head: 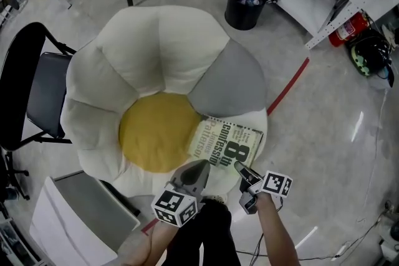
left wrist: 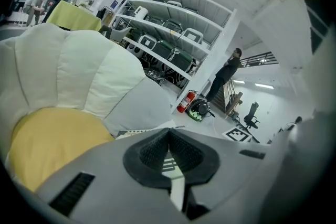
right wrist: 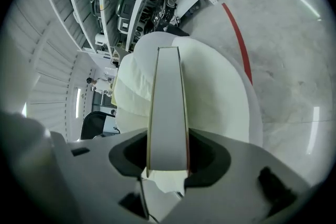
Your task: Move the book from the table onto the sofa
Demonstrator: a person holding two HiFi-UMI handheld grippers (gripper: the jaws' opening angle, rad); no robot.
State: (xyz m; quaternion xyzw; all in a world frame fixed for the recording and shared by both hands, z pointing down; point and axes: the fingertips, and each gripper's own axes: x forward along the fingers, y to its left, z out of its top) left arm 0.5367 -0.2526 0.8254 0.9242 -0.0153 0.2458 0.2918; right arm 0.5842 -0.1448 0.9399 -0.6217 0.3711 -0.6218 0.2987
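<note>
A pale green book [head: 227, 141] with black print lies flat on the near right petal of the flower-shaped sofa [head: 156, 53], beside its yellow centre [head: 156, 140]. My right gripper [head: 242, 168] is shut on the book's near edge. In the right gripper view the book [right wrist: 168, 102] runs edge-on between the jaws of that gripper [right wrist: 167, 162], over the white cushion [right wrist: 220, 92]. My left gripper [head: 201, 166] sits at the book's near left corner with its tips together. In the left gripper view the gripper [left wrist: 168, 132] stands shut, and the book's edge [left wrist: 140, 131] shows just beyond it.
A black chair [head: 31, 90] stands left of the sofa, and a white table [head: 75, 215] is at the lower left. A black bin [head: 245, 6] and cables lie beyond. On the grey floor at the right are a red tape line [head: 288, 87] and a fire extinguisher [head: 349, 28]. Far off stands a person [left wrist: 226, 73].
</note>
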